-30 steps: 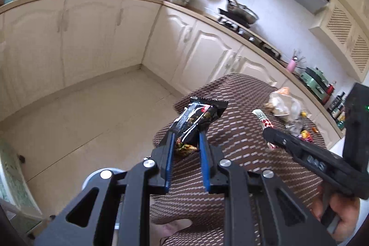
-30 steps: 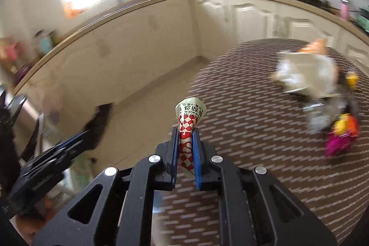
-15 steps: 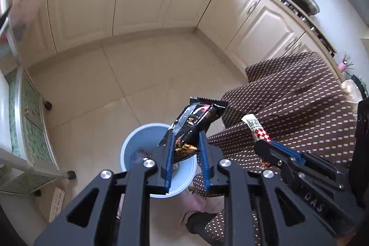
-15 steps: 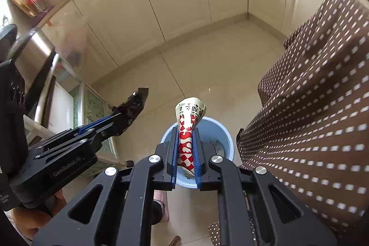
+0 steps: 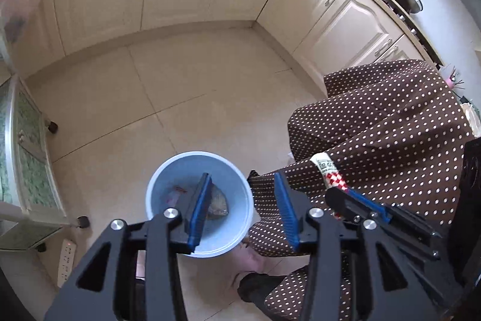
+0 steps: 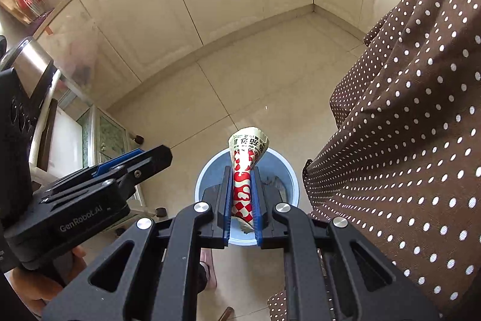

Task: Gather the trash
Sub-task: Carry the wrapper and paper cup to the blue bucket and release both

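Over blue bin (image 5: 156,185): left gripper (image 5: 243,206) spread, empty; right gripper (image 6: 242,200) pinching checkered wrapper (image 6: 245,170); dotted tablecloth (image 6: 405,140) beside.

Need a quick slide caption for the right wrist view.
Right gripper holds a red-and-white paper cone wrapper above the blue bin.

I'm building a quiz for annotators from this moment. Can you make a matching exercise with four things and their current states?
Things:
1. left gripper
2. right gripper
3. red-and-white checked wrapper
4. blue bin

States:
A. stands on the tiled floor with trash inside
B. jaws open, nothing between them
C. clamped between blue finger pads, above the bin
D. jaws closed on a piece of trash

Pairs: 1-B, 2-D, 3-C, 4-A
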`<action>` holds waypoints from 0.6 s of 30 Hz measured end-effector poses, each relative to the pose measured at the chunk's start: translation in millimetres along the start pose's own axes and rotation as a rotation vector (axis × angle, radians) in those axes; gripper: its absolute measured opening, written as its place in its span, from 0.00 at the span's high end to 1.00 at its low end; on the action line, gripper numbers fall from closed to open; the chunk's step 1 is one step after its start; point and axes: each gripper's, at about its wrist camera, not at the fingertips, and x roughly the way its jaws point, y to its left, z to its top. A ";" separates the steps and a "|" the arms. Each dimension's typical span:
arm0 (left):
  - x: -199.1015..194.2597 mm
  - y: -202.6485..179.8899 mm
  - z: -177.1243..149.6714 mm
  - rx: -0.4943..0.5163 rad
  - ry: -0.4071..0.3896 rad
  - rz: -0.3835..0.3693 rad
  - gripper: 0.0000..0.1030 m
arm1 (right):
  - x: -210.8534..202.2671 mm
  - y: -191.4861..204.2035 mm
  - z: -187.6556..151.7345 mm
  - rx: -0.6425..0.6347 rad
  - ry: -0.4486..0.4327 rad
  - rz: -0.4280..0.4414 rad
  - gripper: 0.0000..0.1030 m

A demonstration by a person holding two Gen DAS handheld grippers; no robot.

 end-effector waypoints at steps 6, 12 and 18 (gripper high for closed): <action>-13.3 6.2 -2.9 0.001 -0.014 0.017 0.59 | 1.0 6.9 1.6 -0.008 -0.003 0.015 0.89; -35.2 7.2 1.8 -0.012 -0.057 0.013 0.59 | -5.5 15.0 11.4 -0.021 -0.038 0.034 0.88; -63.7 5.1 9.8 -0.019 -0.115 0.010 0.59 | -25.8 22.1 24.4 -0.024 -0.129 0.023 0.73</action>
